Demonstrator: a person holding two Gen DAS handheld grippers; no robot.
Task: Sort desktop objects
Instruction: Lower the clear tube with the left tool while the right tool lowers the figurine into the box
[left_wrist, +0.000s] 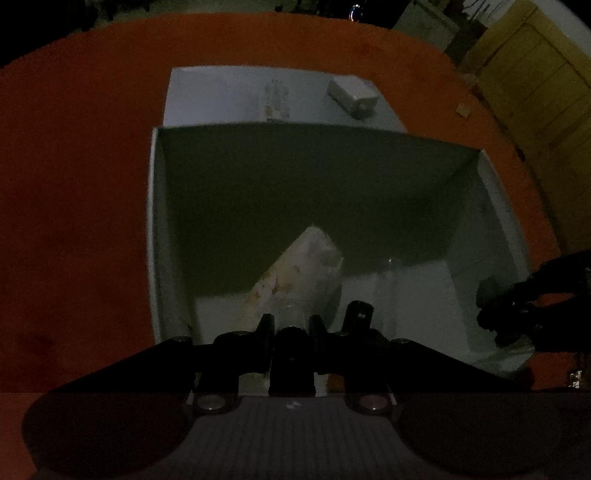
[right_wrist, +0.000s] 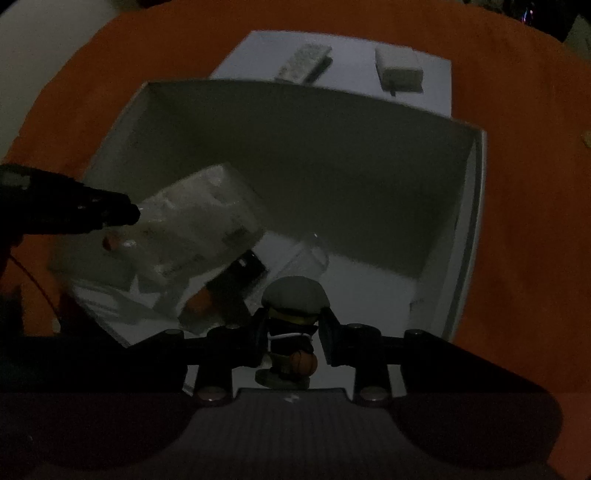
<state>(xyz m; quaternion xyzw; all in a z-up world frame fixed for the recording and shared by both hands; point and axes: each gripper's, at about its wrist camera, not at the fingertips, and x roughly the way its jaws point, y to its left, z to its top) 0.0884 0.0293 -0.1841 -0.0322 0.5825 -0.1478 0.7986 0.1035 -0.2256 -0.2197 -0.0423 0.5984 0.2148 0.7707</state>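
A white open box (left_wrist: 155, 229) stands on the orange table; it also shows in the right wrist view (right_wrist: 476, 206). My left gripper (left_wrist: 291, 325) is down inside the box, shut on a dark cylindrical object (left_wrist: 291, 343). A white plastic packet (left_wrist: 299, 269) leans in the box just ahead; it also shows in the right wrist view (right_wrist: 199, 221). My right gripper (right_wrist: 293, 332) is over the box's near side, shut on a small figurine (right_wrist: 293, 314) with a grey cap, dark body and an orange ball. The left gripper shows at the left of the right wrist view (right_wrist: 122, 214).
Behind the box lies its white lid (left_wrist: 229, 99) with a small white charger-like block (left_wrist: 352, 94) and a printed packet (right_wrist: 304, 61) on it. A wooden cabinet (left_wrist: 535, 85) stands at the far right. The scene is very dim.
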